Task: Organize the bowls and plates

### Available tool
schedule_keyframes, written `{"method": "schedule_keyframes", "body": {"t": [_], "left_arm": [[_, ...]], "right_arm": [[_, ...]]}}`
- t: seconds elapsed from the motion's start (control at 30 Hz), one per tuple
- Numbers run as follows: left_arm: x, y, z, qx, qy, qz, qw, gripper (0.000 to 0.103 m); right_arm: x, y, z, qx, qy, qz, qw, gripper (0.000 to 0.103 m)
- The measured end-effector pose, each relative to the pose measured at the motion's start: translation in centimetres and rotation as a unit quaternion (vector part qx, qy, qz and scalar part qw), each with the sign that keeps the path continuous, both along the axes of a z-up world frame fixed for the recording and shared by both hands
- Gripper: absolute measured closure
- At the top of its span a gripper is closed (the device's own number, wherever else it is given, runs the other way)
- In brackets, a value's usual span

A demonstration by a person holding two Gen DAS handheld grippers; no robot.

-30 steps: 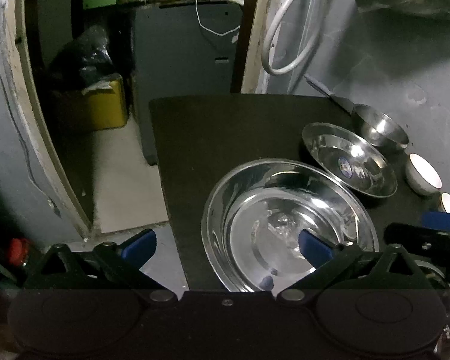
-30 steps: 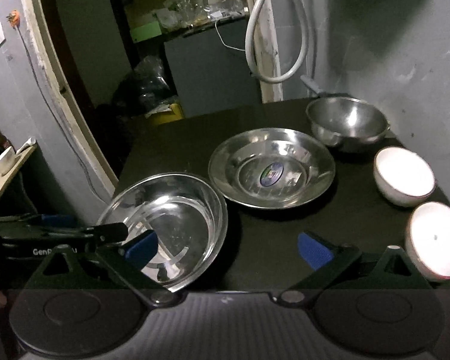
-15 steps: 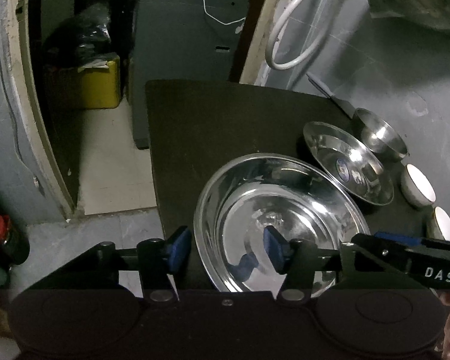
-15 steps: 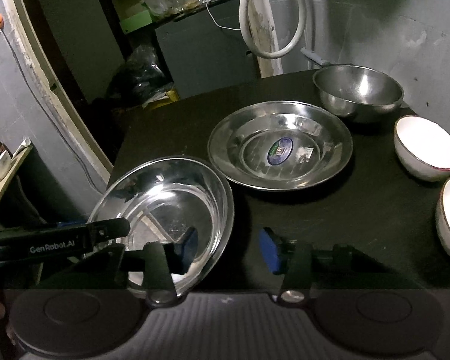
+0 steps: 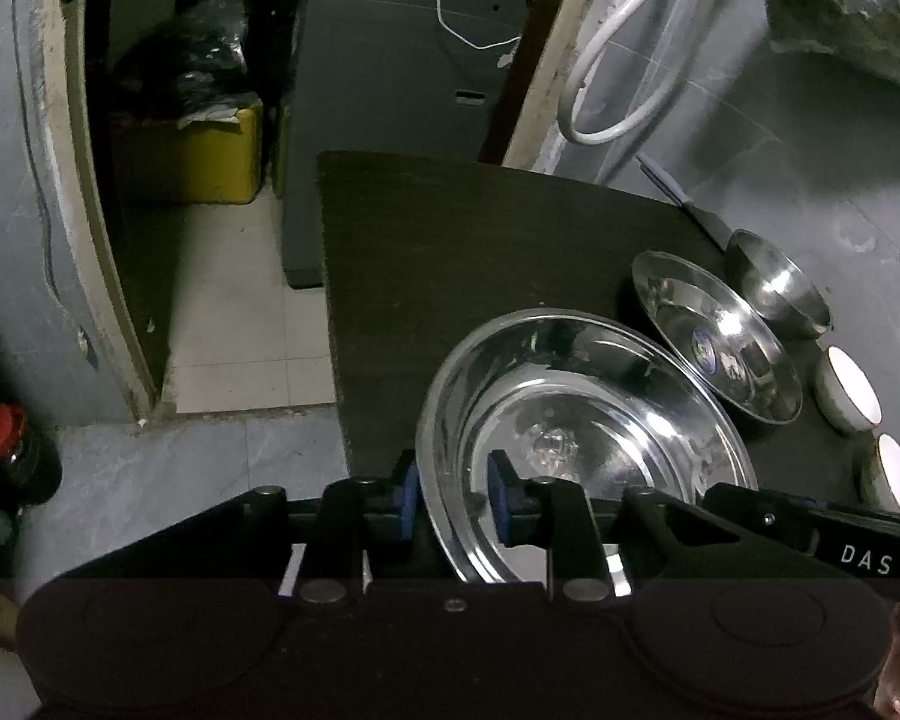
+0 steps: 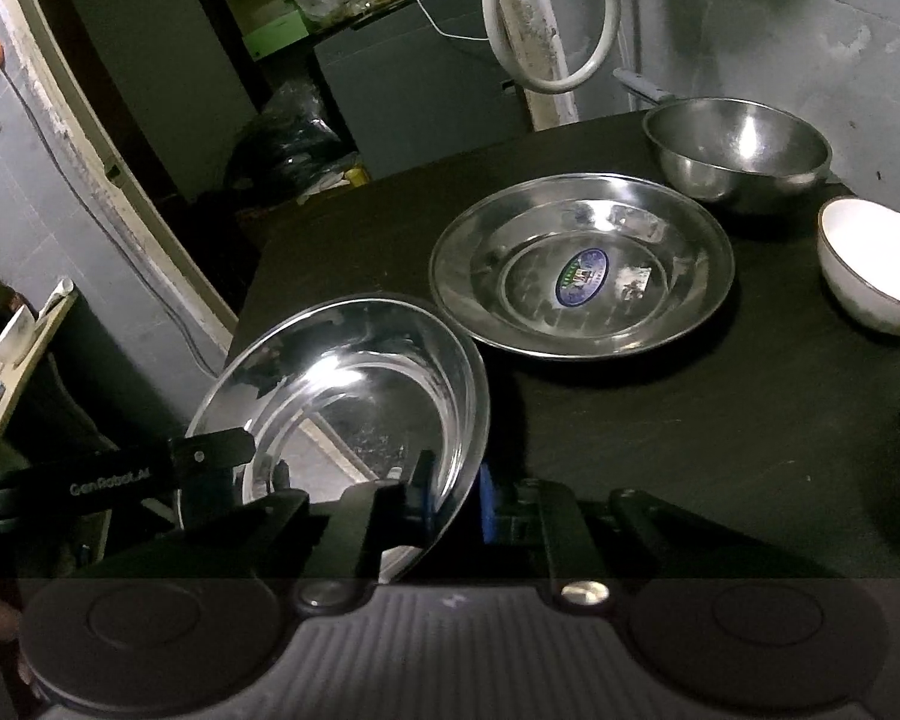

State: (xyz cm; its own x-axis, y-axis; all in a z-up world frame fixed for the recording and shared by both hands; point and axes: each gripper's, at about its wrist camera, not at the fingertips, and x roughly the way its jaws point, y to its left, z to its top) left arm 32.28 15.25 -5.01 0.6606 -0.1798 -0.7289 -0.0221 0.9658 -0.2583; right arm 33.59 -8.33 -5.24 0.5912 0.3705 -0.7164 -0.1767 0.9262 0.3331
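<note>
Left wrist view: the left gripper (image 5: 450, 495) is set across the near-left rim of the steel plate (image 5: 582, 450); the rim is seen between the blue pads while the jaws are closing, one pad outside and one inside the dish.
Plate position: it lies at the near-left corner of the dark surface (image 5: 450, 252), its body stretching ahead and to the right of these jaws.
Neighbours: a second plate (image 5: 717, 336), a steel bowl (image 5: 774, 291) and two white bowls (image 5: 849, 384) are lined up further right.
Right wrist view: the right gripper (image 6: 455, 501) is pinched on the near-right rim of the same plate (image 6: 342, 408), jaws pressed onto the thin edge.
Key relation: the plate is spanned between both hands, tilted, overhanging the surface edge; the labelled plate (image 6: 582, 264) lies just beyond, nearer the right hand, judged the likely stacking target.
</note>
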Motion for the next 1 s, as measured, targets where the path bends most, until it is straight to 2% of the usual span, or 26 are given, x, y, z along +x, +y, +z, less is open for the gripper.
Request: {"method": "schedule_keyframes", "body": {"t": [0.1, 0.5, 0.7, 1.0], "left_arm": [[-0.5, 0.6, 0.1, -0.022, 0.003, 0.007, 0.9997, 0.085], [-3.8, -0.1, 2.9, -0.033, -0.031, 0.015, 0.9989, 0.085], [-5.5, -3.5, 4.1, -0.033, -0.037, -0.013, 0.9987, 0.085], [-8.7, -8.5, 3.7, -0.014, -0.023, -0.067, 0.9974, 0.085]], "right_arm": [[-0.3, -0.2, 0.1, 0.002, -0.001, 0.005, 1.000, 0.087], [-2.1, -1.8, 2.4, 0.026, -0.036, 0.031, 0.999, 0.087], [-4.3, -5.2, 3.6, 0.026, -0.045, 0.020, 0.998, 0.087], [-8.8, -9.5, 3.7, 0.015, -0.029, -0.008, 0.999, 0.087]]}}
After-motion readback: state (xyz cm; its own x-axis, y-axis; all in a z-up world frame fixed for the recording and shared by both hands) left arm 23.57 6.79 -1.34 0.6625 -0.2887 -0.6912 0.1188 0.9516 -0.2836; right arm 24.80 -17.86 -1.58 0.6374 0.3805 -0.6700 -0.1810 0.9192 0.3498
